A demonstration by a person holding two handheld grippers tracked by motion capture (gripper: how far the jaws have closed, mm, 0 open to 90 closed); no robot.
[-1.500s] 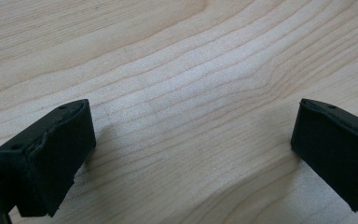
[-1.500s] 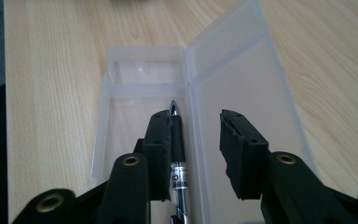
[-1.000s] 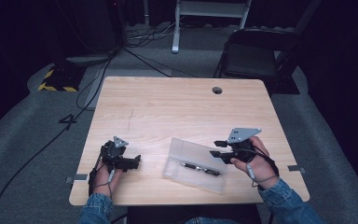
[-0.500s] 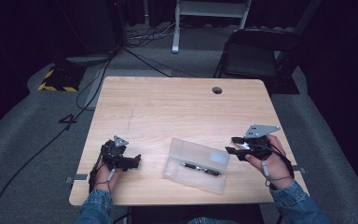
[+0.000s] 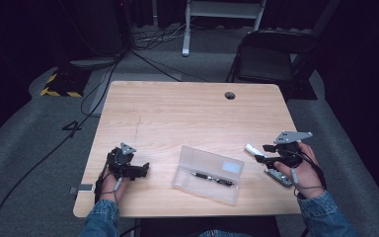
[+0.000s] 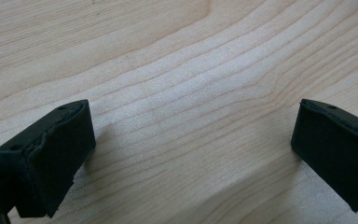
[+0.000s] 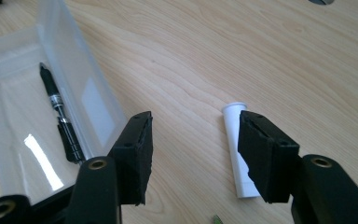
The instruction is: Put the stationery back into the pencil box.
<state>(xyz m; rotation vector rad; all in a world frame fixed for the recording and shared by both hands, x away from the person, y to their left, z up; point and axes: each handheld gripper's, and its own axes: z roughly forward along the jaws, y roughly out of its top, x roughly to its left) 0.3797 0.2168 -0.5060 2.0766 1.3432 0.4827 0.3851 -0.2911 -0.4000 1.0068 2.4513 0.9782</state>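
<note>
Step in hand: the right hand-held gripper [image 5: 259, 157] appears to be reaching for the white tube [image 7: 238, 149], likely to put it in the clear case [image 5: 208, 174].
White tube: lies flat on the desk [image 5: 187, 118], right of the case, partly behind the right jaw in the right gripper view.
Right hand-held gripper: jaws apart, nothing between them yet; held low, pointing left across the desk.
Next move: shift sideways so the tube sits between the jaws, then close.
Clear case: open, holding a black pen [image 7: 60, 123].
Left hand-held gripper [image 5: 145, 168]: jaws wide apart, resting low near the desk's front left.
</note>
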